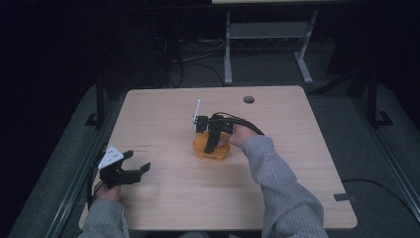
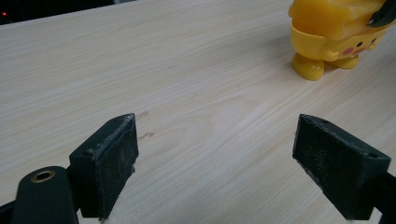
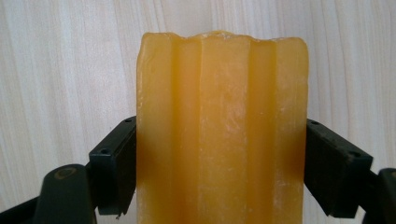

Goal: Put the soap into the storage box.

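A: Panel one, from the left. What do you have?

B: My left gripper [image 1: 139, 168] rests near the front left corner of the pale wood-grain table [image 1: 307, 163], held by a hand in a grey knit sleeve [image 1: 106, 220]. Its jaws stand wide apart with nothing between them; in the left gripper view the left gripper [image 2: 215, 154] shows bare tabletop [image 2: 187, 70] between the two black pads [image 2: 119, 161].

A: And the object?

B: The glossy yellow-orange plastic figure toy [image 1: 212, 148] sits near the middle of the table, well apart from the left gripper. From the left gripper view the toy [image 2: 334, 35] stands upright on two stubby feet, with pink cheek marks on its lower body.

A: The right side?

B: My right gripper [image 1: 211, 143] comes down onto the toy from above, and a white flat plate [image 1: 196, 113] stands at its far side. In the right gripper view the right gripper [image 3: 219, 172] has both black pads [image 3: 334, 170] pressed against the sides of the toy's ribbed, translucent yellow-orange body [image 3: 222, 126], so the jaws are clamped on it. The toy's lower part touches the table; I cannot tell whether any weight is lifted.

A: Beyond the table?

B: A round hole [image 1: 248, 99] lies near the far edge.
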